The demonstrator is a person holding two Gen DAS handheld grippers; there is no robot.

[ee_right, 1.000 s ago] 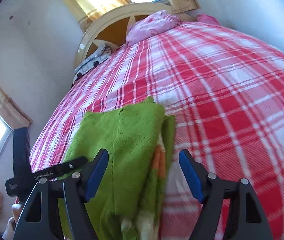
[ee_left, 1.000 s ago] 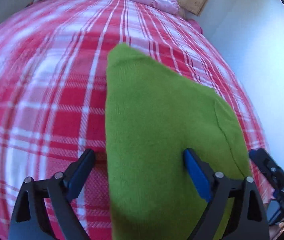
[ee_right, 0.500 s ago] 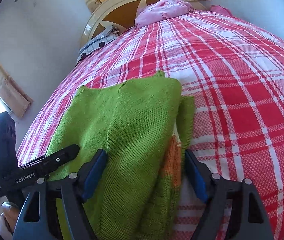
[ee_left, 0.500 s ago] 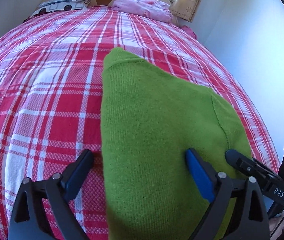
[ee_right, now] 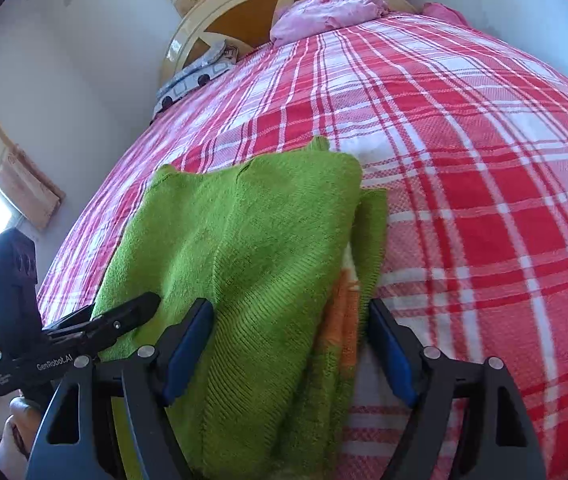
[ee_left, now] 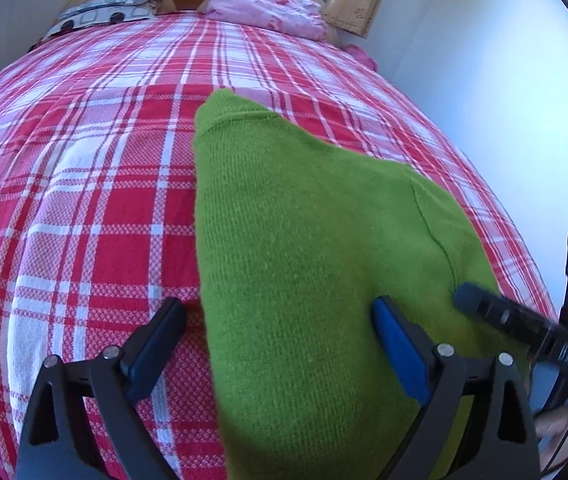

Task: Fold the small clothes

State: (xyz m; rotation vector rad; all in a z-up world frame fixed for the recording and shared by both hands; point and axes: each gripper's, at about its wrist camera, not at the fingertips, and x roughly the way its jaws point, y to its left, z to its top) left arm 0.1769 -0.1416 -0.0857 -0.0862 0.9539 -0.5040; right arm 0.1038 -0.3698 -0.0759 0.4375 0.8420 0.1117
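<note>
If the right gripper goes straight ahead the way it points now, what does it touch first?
Most likely the green knitted garment. The right gripper is open and tilted down over its folded right edge, which lies between the fingers. Beyond it is only the plaid bedspread. Depth is unclear.

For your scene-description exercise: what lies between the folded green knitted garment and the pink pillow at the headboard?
Only bare red-and-white checked bedspread separates the green knitted garment from the pink pillow; both wrist views show it.

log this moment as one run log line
step: fold green knit garment | surface: plaid bedspread | left gripper: open | right gripper: open, straddling folded edge
</note>
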